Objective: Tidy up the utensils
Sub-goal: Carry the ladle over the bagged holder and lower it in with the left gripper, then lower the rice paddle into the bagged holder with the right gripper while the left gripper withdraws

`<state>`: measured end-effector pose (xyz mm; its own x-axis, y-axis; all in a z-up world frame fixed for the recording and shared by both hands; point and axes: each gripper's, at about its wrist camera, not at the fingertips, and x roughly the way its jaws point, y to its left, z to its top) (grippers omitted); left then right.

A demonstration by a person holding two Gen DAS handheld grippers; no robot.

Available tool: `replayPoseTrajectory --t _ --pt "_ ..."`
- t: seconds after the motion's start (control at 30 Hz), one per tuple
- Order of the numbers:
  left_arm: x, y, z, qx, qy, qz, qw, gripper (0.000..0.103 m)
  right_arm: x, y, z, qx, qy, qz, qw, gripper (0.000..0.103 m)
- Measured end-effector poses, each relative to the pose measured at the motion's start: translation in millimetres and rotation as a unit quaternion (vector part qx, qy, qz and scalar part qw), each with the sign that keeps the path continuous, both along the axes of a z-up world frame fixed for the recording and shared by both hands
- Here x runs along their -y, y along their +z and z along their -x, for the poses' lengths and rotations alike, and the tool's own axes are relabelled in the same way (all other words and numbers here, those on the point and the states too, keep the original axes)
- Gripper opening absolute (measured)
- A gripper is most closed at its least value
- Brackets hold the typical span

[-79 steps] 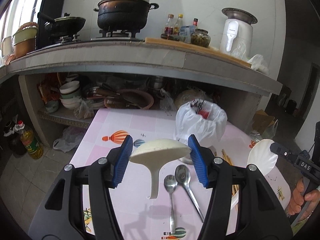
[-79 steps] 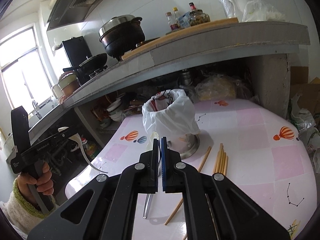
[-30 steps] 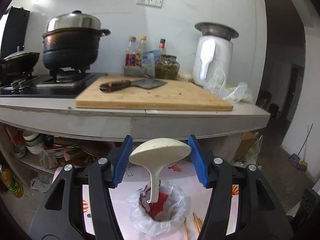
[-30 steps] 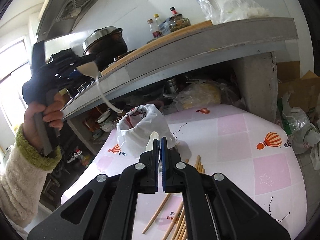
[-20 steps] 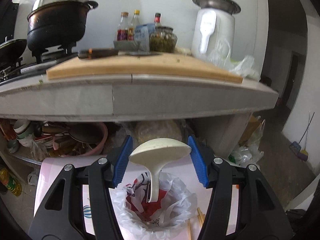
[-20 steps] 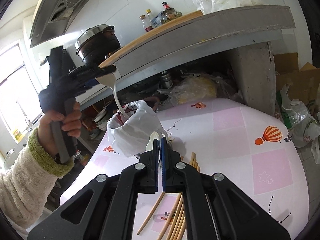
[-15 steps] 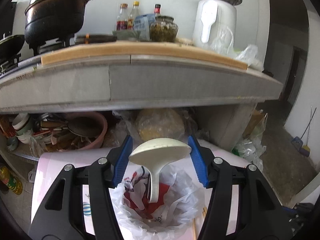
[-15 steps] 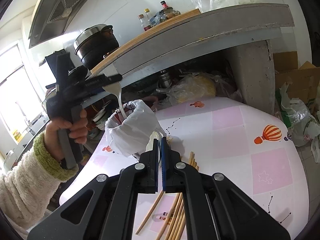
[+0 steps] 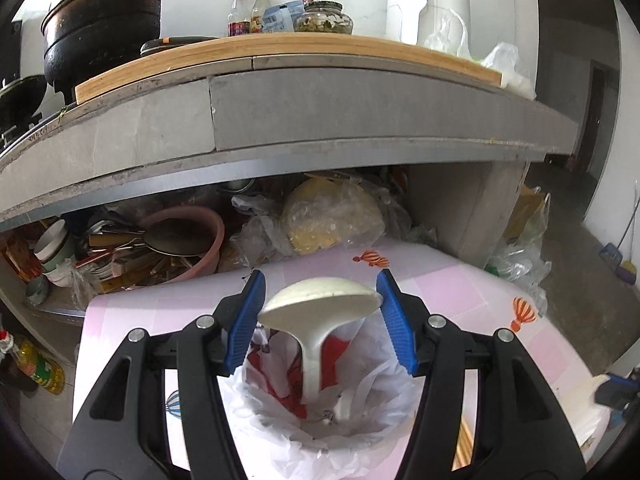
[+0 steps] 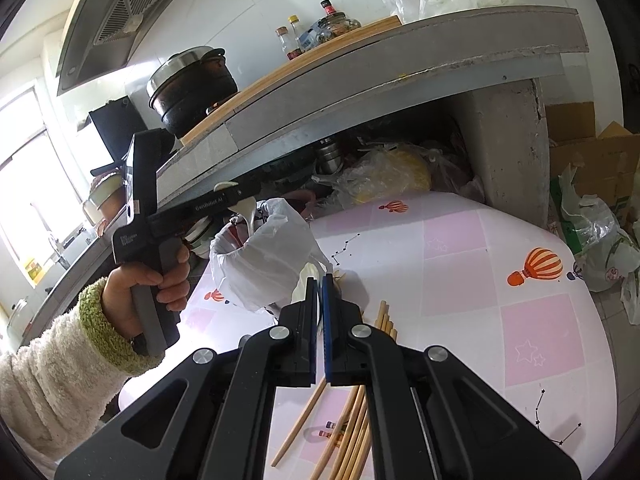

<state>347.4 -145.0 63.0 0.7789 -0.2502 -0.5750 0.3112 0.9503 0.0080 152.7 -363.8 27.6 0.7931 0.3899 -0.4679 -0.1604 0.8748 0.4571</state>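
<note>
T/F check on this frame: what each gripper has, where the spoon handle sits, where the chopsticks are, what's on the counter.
1. The left gripper holds a white spoon by its bowl. True.
2. The spoon's handle hangs down into the bag-lined container. True.
3. The right gripper is wide open. False: it is shut, and whether anything is pinched is not clear.
4. The chopsticks already stand in the container. False: they lie on the pink tablecloth.
5. A lidded black pot sits on the counter above. True.
</note>
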Motion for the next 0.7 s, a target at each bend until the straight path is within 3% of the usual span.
replayPoseTrajectory --t 0.33,0.7 --pt "-4 5 7 0.011 0.005 -0.007 0.9999 0.059 0 2 1 0.001 -0.001 0.001 1.0 0.003" --pt "-43 37 40 0.048 0.027 0.038 0.9977 0.071 -2 35 2 0.031 -0.003 0.021 0.999 0.003"
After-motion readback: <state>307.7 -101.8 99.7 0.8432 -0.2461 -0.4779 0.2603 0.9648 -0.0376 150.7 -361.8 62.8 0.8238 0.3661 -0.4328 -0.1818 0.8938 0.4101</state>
